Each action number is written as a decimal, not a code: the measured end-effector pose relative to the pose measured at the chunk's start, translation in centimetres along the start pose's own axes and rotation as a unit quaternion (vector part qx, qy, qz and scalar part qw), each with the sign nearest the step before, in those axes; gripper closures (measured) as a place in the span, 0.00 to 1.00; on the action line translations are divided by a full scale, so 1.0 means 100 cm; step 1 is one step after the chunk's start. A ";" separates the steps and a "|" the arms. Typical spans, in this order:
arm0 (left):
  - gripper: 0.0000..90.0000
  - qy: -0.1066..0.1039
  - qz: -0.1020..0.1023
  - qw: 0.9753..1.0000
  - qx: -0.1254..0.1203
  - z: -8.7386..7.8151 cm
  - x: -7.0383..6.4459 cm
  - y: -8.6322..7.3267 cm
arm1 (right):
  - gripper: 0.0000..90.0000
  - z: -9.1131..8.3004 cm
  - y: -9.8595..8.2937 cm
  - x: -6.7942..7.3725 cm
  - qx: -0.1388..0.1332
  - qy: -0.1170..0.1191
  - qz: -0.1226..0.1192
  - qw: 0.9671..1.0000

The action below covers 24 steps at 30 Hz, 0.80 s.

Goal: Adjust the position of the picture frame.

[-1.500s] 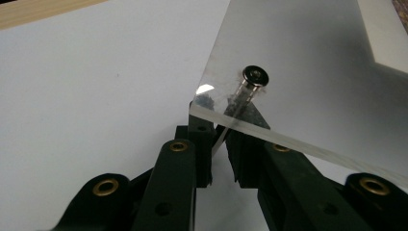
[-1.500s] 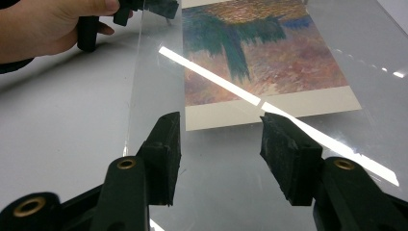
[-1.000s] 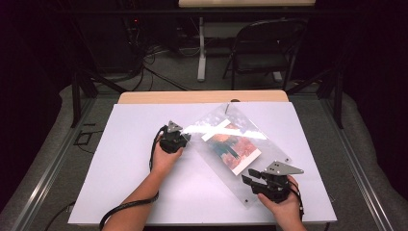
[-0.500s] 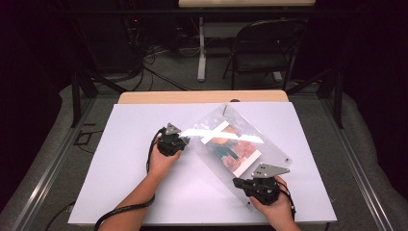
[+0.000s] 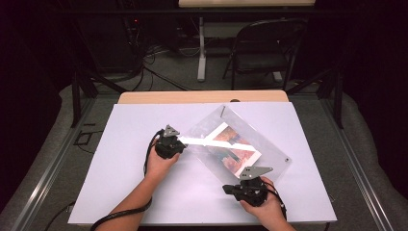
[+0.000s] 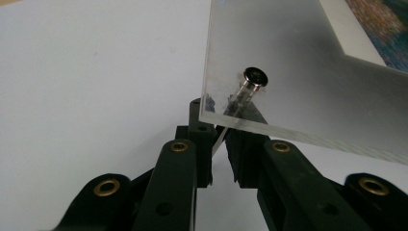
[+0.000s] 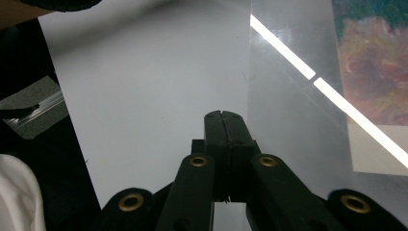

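Observation:
A clear acrylic frame (image 5: 269, 151) holding a colourful picture (image 5: 236, 148) lies slanted on the white table (image 5: 120, 163). My left gripper (image 5: 181, 141) is at the frame's left corner. In the left gripper view its jaws close on a thin edge under that corner (image 6: 216, 108), just below a metal standoff bolt (image 6: 254, 77). My right gripper (image 5: 226, 188) sits near the table's front edge, a little before the frame's near side. It is shut with nothing between the jaws, and the frame (image 7: 288, 110) lies just to its right.
A folding chair (image 5: 267, 53) and cables stand on the floor beyond the table. A wooden strip (image 5: 202, 97) runs along the table's far edge. White tabletop stretches left of the frame and along the front.
My right gripper has drawn back from the frame's near corner, leftward and toward the front edge. The left gripper has stayed at the left corner.

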<state>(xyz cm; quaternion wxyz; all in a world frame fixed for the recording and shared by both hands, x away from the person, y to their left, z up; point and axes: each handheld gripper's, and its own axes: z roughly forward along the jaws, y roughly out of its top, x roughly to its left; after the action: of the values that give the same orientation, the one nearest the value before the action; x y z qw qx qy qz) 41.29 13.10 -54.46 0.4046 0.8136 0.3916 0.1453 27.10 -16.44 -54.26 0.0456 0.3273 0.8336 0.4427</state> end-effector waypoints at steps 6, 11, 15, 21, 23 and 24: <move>0.90 -0.001 0.000 1.000 0.001 -0.006 -0.003 0.002 | 1.00 0.006 0.003 0.004 0.011 0.008 0.005 1.000; 0.90 -0.003 0.000 1.000 0.000 -0.010 -0.005 0.002 | 1.00 0.011 0.005 0.007 0.026 -0.004 -0.004 1.000; 0.90 -0.005 -0.002 1.000 -0.001 -0.012 -0.007 0.001 | 1.00 0.014 0.005 0.005 0.027 0.002 0.004 1.000; 0.90 -0.007 0.001 1.000 0.000 -0.016 -0.008 0.001 | 1.00 0.015 0.007 0.005 0.035 0.005 0.004 0.999; 0.90 -0.007 0.001 1.000 0.001 -0.017 -0.009 0.001 | 1.00 0.016 0.008 0.005 0.033 0.006 0.006 0.999; 0.90 -0.008 0.002 1.000 0.002 -0.017 -0.009 0.000 | 1.00 0.017 0.008 0.006 0.038 0.004 0.002 0.999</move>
<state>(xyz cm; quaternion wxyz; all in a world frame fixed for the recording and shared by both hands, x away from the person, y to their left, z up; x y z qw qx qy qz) 39.80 13.32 -53.30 0.4057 0.8162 0.3872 0.1390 27.67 -14.60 -54.51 0.0286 0.3289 0.8490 0.4125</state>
